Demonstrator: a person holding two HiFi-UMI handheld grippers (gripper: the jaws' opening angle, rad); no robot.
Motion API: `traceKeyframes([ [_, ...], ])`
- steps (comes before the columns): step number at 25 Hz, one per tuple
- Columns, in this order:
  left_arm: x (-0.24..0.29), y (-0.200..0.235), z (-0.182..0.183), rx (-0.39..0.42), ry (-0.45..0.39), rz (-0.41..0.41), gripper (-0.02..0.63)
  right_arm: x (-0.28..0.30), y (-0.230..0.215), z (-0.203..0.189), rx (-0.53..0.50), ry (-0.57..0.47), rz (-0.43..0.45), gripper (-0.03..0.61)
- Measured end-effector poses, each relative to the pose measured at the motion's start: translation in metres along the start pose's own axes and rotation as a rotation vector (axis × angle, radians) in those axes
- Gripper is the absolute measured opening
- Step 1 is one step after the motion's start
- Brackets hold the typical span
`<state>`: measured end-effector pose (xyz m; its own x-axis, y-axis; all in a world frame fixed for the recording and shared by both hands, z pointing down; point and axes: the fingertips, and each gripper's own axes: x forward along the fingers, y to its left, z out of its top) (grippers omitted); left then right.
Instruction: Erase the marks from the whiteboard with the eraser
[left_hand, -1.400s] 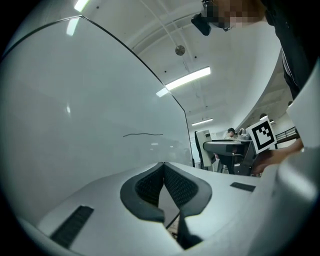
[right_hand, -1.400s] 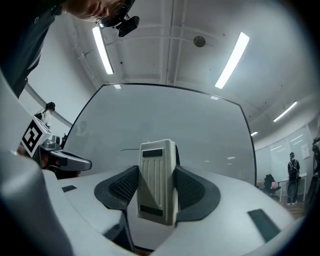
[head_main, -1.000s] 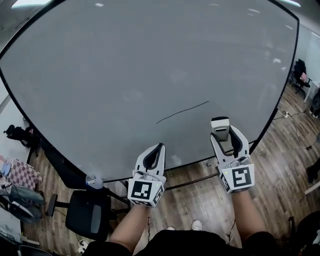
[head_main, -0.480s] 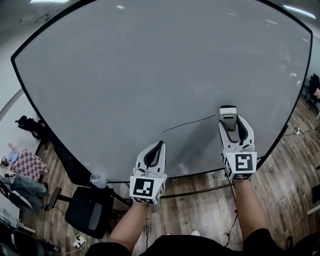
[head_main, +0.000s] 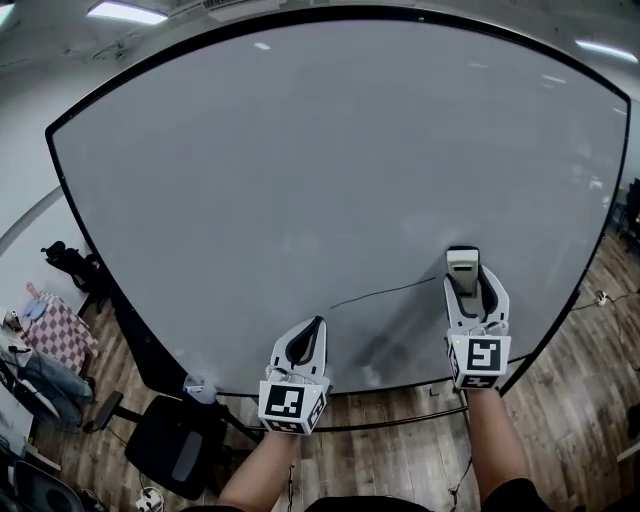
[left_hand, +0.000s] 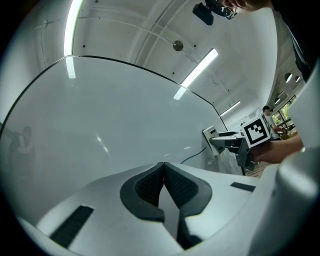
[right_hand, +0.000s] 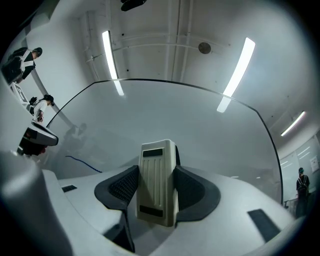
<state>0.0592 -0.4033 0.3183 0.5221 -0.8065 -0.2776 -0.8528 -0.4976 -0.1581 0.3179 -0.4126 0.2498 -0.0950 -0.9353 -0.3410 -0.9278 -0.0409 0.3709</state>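
A large whiteboard (head_main: 300, 160) fills the head view. One thin dark line (head_main: 385, 291) runs across its lower part. My right gripper (head_main: 463, 270) is shut on a pale ribbed eraser (head_main: 462, 268), whose top sits just right of the line's right end. In the right gripper view the eraser (right_hand: 158, 182) stands upright between the pads, and the line (right_hand: 82, 163) shows to the left. My left gripper (head_main: 313, 325) is shut with nothing in it, below the line's left end; its pads (left_hand: 150, 187) meet.
The board's black frame (head_main: 130, 330) runs along its lower left edge. Below lie a wood floor, a black office chair (head_main: 175, 450) and bags (head_main: 40, 355) at the left. Ceiling strip lights (right_hand: 239, 67) hang above the board.
Both grippers have risen up the board as the view tilted upward. The eraser's top has come close to the right end of the line.
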Motion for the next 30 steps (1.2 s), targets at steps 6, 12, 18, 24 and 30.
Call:
traceKeyframes([
  [6, 0.002, 0.004, 0.005, -0.010, -0.022, -0.004, 0.020, 0.001, 0.001, 0.001, 0.026, 0.002, -0.033, 0.250],
  [12, 0.001, 0.014, 0.007, -0.007, -0.032, -0.004, 0.020, 0.001, 0.009, -0.002, 0.101, -0.024, -0.040, 0.250],
  [18, -0.002, 0.022, 0.008, -0.008, -0.036, -0.002, 0.020, 0.001, 0.025, -0.003, 0.100, -0.017, -0.015, 0.249],
  [24, -0.007, 0.027, 0.004, -0.013, -0.032, -0.002, 0.020, 0.003, 0.045, -0.005, 0.111, -0.004, 0.020, 0.249],
  [30, -0.012, 0.030, 0.000, -0.017, -0.017, -0.002, 0.020, 0.004, 0.061, -0.003, 0.103, -0.016, 0.070, 0.249],
])
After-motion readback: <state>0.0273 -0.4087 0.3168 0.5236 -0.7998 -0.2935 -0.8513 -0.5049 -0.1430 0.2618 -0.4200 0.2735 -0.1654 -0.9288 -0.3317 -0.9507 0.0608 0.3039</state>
